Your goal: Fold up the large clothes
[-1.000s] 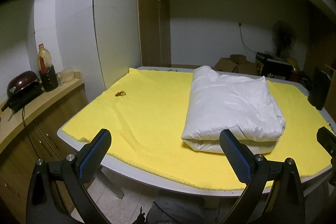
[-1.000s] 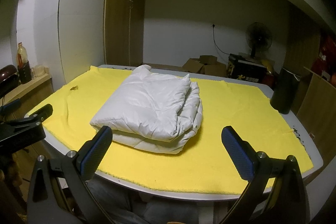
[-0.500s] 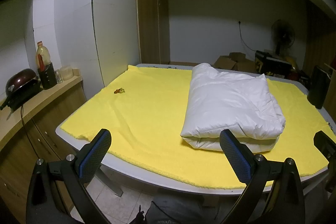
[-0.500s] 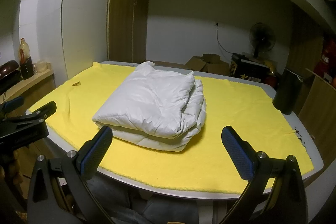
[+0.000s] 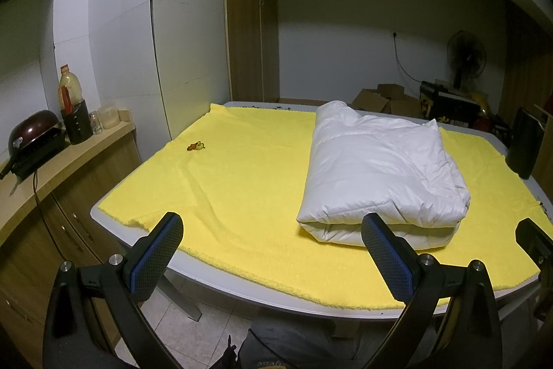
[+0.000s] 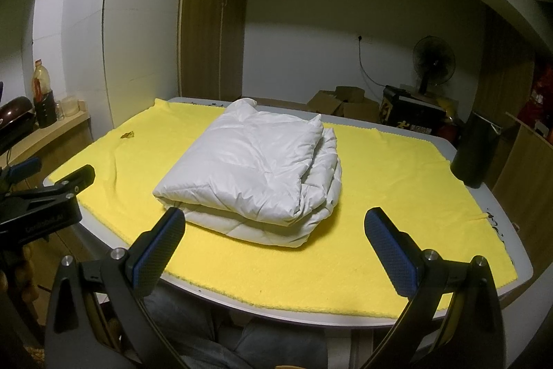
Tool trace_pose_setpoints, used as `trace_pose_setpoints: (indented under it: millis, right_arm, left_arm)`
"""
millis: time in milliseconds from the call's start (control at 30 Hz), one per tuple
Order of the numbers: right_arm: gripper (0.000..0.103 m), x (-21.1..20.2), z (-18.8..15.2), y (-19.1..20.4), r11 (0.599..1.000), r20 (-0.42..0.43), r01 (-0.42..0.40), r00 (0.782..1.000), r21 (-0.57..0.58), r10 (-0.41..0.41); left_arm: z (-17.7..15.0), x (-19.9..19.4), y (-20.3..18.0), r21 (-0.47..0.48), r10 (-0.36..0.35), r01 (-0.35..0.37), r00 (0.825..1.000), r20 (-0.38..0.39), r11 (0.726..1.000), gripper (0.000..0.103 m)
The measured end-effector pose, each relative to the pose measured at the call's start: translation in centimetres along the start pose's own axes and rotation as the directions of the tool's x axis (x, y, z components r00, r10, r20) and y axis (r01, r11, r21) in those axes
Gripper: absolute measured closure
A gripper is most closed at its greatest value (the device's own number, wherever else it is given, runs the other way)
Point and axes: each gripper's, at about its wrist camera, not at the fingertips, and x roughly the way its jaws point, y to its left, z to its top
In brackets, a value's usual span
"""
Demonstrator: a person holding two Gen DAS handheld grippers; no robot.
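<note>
Left gripper (image 5: 273,246): jaws wide apart, nothing between them, held off the near edge of the worktop (image 5: 221,280) and clear of the cloth. Right gripper (image 6: 274,241): same, jaws wide, empty, also short of the near edge. Both stand back, likely because the fold looks finished.

Yellow towel (image 6: 397,196) covers the worktop, presumably as a clean, grippy base for the garment.

White padded garment (image 6: 255,168) lies on the towel as a compact stacked bundle, layers showing at its right side, near the middle of the worktop. Judgement: task near done.

Farther left, a small brown scrap (image 5: 196,146) sits on the towel, well apart from the bundle. Black container (image 6: 475,151) stands at the far right edge.
</note>
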Motion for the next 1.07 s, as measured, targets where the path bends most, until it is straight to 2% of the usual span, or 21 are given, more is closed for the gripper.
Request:
trace_pose_setpoints:
  millis: [900,1067]
  right_arm:
    - [0.0,0.3,-0.67,-0.61,1.0,-0.023,-0.015,1.0,-0.012,0.015]
    - [0.0,0.33,-0.68,-0.52,1.0,-0.025,-0.014,1.0,-0.012,0.014]
  left_arm:
    - [-0.34,0.78,0.15,0.005,-0.022,0.022,0.999,-0.041,1.0,0.0]
    - [-0.28,0.18,-0.29,0.03,-0.054,0.055,0.998,-0.009,0.998,0.0]
